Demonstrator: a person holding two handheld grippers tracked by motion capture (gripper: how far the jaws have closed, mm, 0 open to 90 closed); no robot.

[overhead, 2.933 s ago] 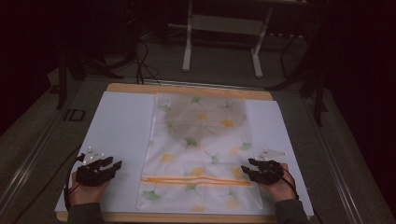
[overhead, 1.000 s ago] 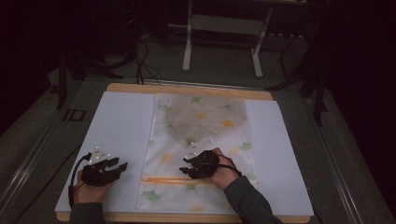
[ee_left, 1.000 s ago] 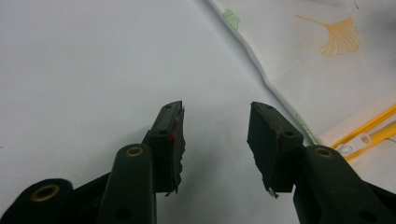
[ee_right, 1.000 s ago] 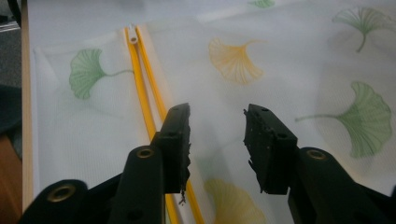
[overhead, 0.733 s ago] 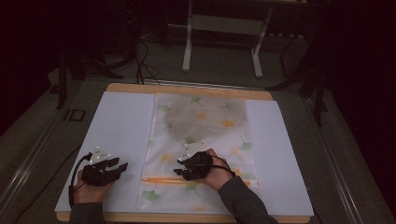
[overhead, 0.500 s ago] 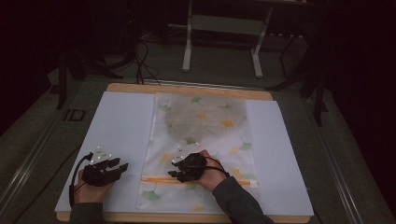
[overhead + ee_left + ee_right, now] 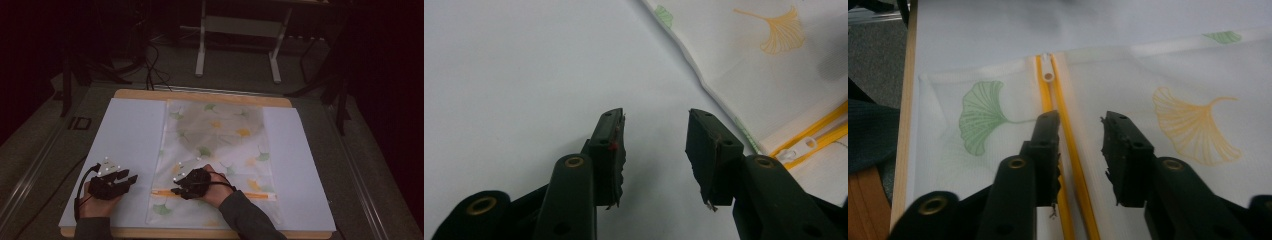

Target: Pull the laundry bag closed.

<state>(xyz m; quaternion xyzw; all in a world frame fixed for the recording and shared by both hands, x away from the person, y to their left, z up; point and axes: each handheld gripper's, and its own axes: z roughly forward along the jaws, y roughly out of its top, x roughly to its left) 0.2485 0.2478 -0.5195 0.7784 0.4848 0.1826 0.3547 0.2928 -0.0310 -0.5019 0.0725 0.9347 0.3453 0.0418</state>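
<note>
A white mesh bag [image 7: 220, 145] printed with ginkgo leaves lies flat on the sheet, its yellow zipper [image 7: 255, 195] running across near the front. My right gripper [image 7: 176, 190] hovers low over the zipper's left part, pointing left. In the right gripper view its jaws [image 7: 1080, 120] are open and have just been closing; the yellow zipper [image 7: 1068, 140] runs under the gap, and the white pull [image 7: 1048, 70] lies beyond the tips. My left gripper [image 7: 131, 179] rests on the sheet left of the bag. It is open [image 7: 654, 125] and has just been closing slightly, with nothing between its jaws.
A white sheet [image 7: 130, 135] covers the wooden table [image 7: 200, 95]. The bag's left edge and white zipper pull [image 7: 796, 150] lie just right of the left gripper's jaws. A metal stand [image 7: 237, 30] is on the dark floor beyond the table.
My right hand has come from the sheet's right side leftward across the bag to the zipper's left part. The left hand has stayed put.
</note>
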